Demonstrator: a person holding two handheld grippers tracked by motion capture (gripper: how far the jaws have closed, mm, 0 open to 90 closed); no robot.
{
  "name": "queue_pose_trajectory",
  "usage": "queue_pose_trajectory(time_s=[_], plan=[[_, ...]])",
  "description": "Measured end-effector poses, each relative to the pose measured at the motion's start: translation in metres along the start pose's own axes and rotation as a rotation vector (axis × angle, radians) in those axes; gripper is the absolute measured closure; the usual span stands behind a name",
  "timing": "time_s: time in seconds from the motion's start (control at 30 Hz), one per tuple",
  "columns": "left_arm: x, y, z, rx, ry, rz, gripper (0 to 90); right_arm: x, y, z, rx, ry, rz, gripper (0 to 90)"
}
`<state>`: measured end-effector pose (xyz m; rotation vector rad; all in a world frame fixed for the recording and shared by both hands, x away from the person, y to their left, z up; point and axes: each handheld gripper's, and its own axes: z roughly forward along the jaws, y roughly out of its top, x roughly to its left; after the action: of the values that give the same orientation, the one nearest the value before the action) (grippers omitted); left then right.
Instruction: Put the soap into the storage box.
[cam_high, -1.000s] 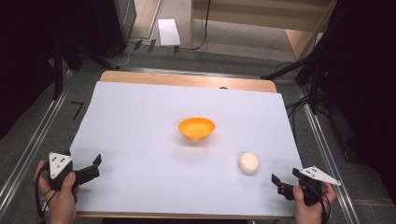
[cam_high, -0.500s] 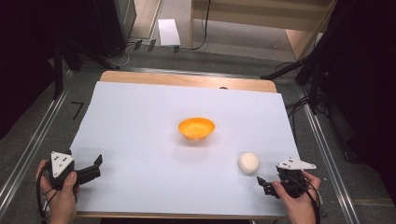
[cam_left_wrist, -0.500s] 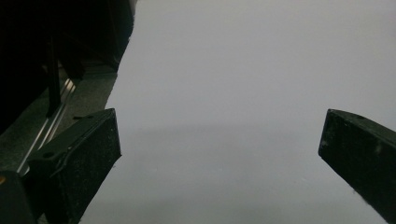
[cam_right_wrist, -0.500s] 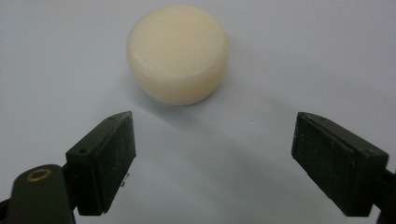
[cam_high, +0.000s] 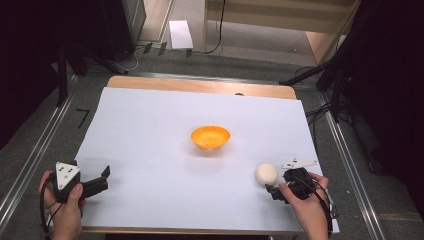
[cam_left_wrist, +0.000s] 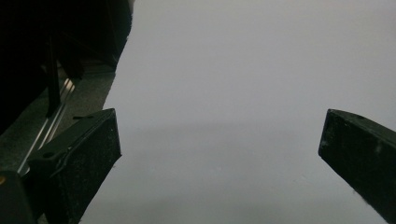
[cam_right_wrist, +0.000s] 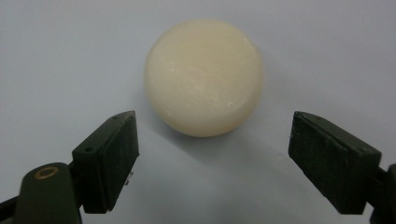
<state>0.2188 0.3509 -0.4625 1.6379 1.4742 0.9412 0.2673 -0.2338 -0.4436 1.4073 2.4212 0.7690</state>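
A cream-white ball (cam_high: 266, 174) rests on the white table sheet (cam_high: 160, 130), to the right of an orange bowl (cam_high: 210, 137) at the middle. My right gripper (cam_high: 273, 191) sits just near and right of the ball. In the right gripper view the ball (cam_right_wrist: 203, 77) lies just beyond the tips of my right gripper (cam_right_wrist: 213, 122). Those jaws have just been closing, stand apart, and nothing is between the pads. Near the front left corner my left gripper (cam_high: 101, 181) lies open over bare sheet, and the left gripper view shows nothing between the jaws of that gripper (cam_left_wrist: 219, 126).
The wooden table edge (cam_high: 200, 85) shows along the far side. Metal rails (cam_high: 30, 160) run down both sides of the table. Dark stands and cables stand beyond the far corners. Bare sheet stretches between the bowl and the left gripper.
My right hand has moved left from the table's right edge up to the ball, and its jaws have narrowed. The left hand, ball and bowl have stayed put.
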Motion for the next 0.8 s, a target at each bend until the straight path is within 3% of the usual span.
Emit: queue_pose_trajectory(time_s=[0.23, 0.8], plan=[[0.000, 0.000, 0.000, 0.001, 0.001, 0.002, 0.0, 0.000, 0.013, 0.007, 0.053, 0.017, -0.001, 19.9], [-0.001, 0.000, 0.001, 0.008, -0.002, 0.012, 0.0, 0.003, 0.027, 0.023, 0.083, 0.018, 0.030, 24.1]])
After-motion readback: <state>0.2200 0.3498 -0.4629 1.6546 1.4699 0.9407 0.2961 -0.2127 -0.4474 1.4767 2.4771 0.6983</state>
